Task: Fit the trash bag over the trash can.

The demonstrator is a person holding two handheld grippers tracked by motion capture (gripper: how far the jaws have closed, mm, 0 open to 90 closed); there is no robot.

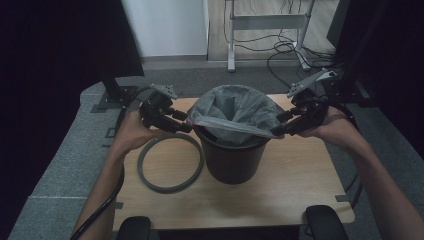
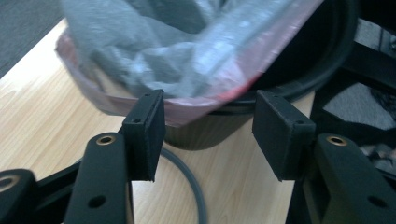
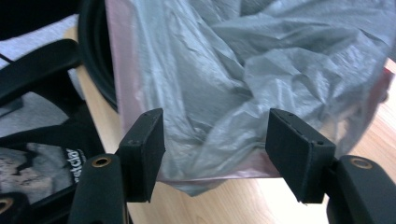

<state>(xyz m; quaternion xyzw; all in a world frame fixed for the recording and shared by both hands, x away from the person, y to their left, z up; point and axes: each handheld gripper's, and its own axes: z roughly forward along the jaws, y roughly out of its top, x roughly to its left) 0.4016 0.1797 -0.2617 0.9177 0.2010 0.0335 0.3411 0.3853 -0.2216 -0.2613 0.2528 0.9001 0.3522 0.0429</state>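
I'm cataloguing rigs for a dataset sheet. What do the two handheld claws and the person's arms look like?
Both claws, left claw and right claw, are matte black linkages ending in flat rectangular pads, with brass-coloured bushings at the pivots. The right one carries a grey three-cornered plate on top. A black cable trails along the left forearm. The forearms are bare, no sleeves visible.

- One black round plastic bin [image 1: 231, 162], standing on the table.
- One thin grey plastic bag [image 1: 234, 111] with a pinkish hem, its mouth spread above the bin's rim.
- One flat grey ring [image 1: 170, 162], lying on the table just beside the bin.
- One light wooden table [image 1: 295, 180].
- Two black two-jaw claws: a left claw [image 1: 187, 121] and a right claw [image 1: 280, 124], one at each side of the bag.
- Two hands, one behind each claw.
- One white metal stand [image 1: 267, 22] on the floor beyond the table.
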